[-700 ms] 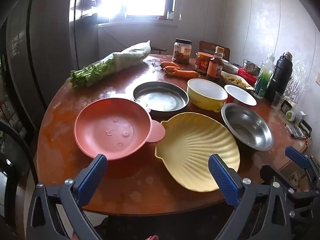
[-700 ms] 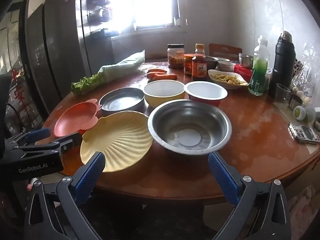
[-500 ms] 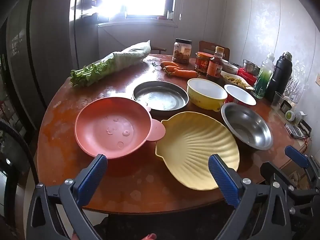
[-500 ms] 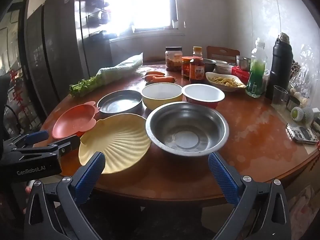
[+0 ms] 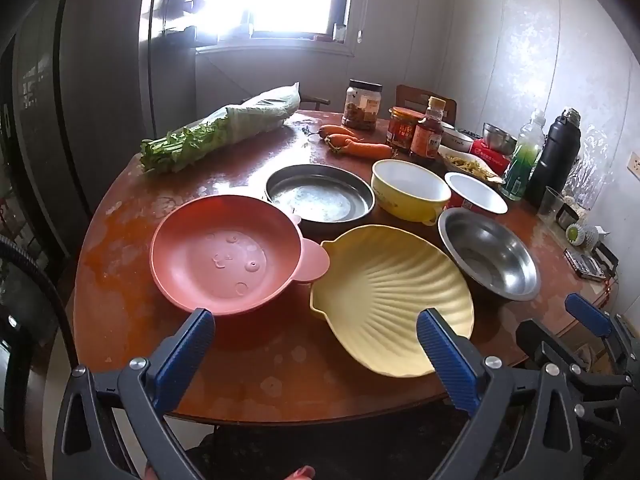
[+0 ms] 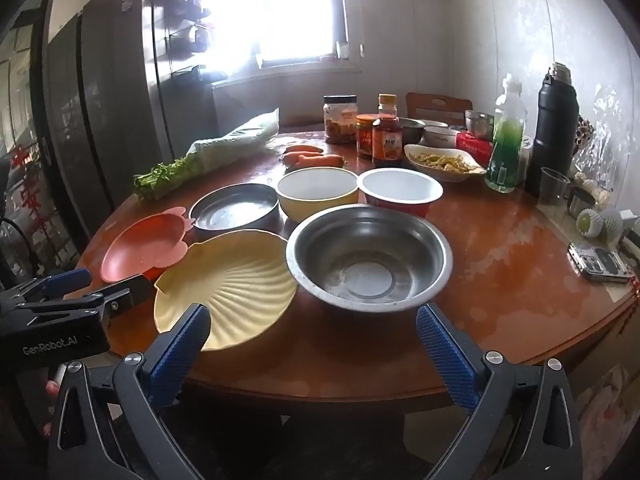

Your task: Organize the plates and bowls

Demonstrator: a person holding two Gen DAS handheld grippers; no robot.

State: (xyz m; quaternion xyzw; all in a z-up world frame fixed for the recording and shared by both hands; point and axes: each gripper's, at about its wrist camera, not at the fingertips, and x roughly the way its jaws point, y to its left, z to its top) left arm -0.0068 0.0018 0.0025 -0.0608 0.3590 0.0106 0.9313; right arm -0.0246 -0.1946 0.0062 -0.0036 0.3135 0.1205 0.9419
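My left gripper [image 5: 314,334] gapes empty before the pink bowl [image 5: 226,254]; my right gripper [image 6: 308,330], equally wide and empty, faces the steel bowl [image 6: 370,258].

The left hand-held gripper [image 5: 314,334] hangs wide apart (holding nothing) before the pink bowl [image 5: 226,254] and shell plate [image 5: 390,300].

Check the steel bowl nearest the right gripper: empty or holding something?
Empty. The steel bowl sits upright on the table, and the right wrist view shows its bare flat bottom with only faint smudges; nothing lies inside.
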